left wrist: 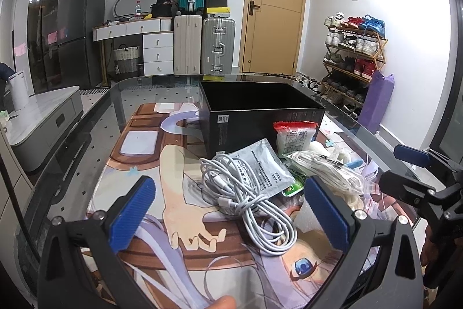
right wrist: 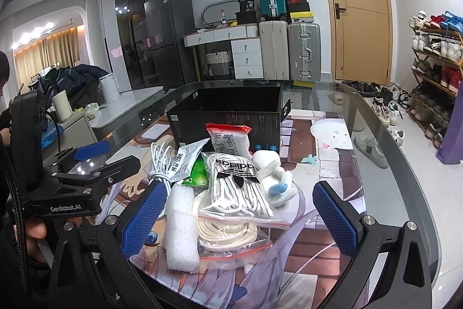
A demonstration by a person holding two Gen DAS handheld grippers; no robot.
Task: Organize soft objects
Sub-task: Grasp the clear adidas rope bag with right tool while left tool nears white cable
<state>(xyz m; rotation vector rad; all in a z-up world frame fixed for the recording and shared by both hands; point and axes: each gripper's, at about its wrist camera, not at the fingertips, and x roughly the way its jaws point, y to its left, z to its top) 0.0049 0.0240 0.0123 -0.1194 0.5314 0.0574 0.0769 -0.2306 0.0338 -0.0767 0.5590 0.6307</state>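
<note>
An open black box (left wrist: pixel 260 118) (right wrist: pixel 228 118) stands on the printed mat. In front of it lies a pile: a coiled white cable (left wrist: pixel 249 193) (right wrist: pixel 160 161), a grey foil pouch (left wrist: pixel 260 167) (right wrist: pixel 185 161), a red-topped white packet (left wrist: pixel 295 135) (right wrist: pixel 230 139), a bag of striped Adidas socks (right wrist: pixel 240 187), a bag of cream laces (right wrist: pixel 228 230), a white foam piece (right wrist: pixel 181 225), a white plush toy (right wrist: pixel 272 170). My left gripper (left wrist: pixel 228 210) is open above the cable. My right gripper (right wrist: pixel 240 219) is open around the sock and lace bags.
The glass table's (right wrist: pixel 385 135) curved edge runs at right and far side. A grey cabinet (left wrist: pixel 46 123) stands left of the table. Suitcases (left wrist: pixel 202 45), a drawer desk and a shoe rack (left wrist: pixel 353 54) line the far wall.
</note>
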